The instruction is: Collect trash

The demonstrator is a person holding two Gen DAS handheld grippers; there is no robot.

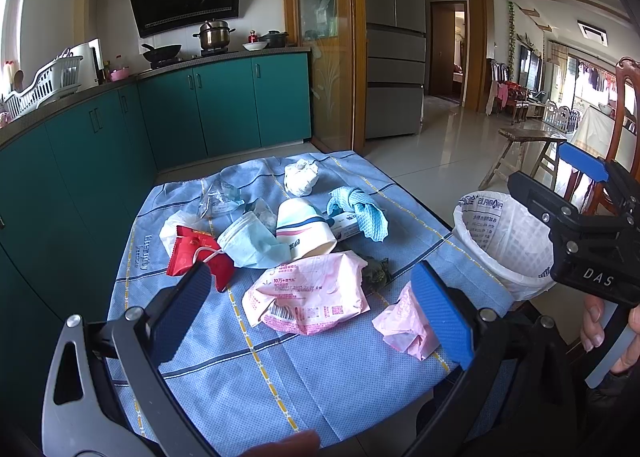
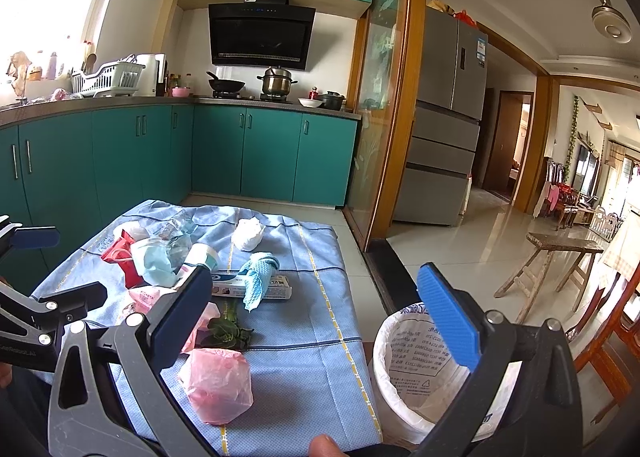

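Observation:
Trash lies on a blue checked tablecloth [image 1: 248, 377]: a pink wrapper [image 1: 308, 297], a crumpled pink bag [image 1: 404, 325] [image 2: 218, 387], a red packet [image 1: 196, 253], a blue face mask [image 1: 252, 241], a paper cup [image 1: 300, 229], a teal cloth [image 1: 360, 209] on a box [image 2: 256, 285], a white wad [image 1: 302, 177], green leaves [image 2: 230, 331]. A white-lined bin [image 1: 500, 241] [image 2: 412, 369] stands at the table's right. My left gripper [image 1: 312, 317] is open and empty above the near pink wrapper. My right gripper [image 2: 316, 321] is open and empty, between table edge and bin.
Teal kitchen cabinets [image 1: 224, 105] run along the left and back with pots on the stove. A fridge [image 1: 394, 45] stands behind a glass partition. A wooden stool [image 1: 520, 149] and a chair [image 1: 624, 105] stand on the tiled floor at right.

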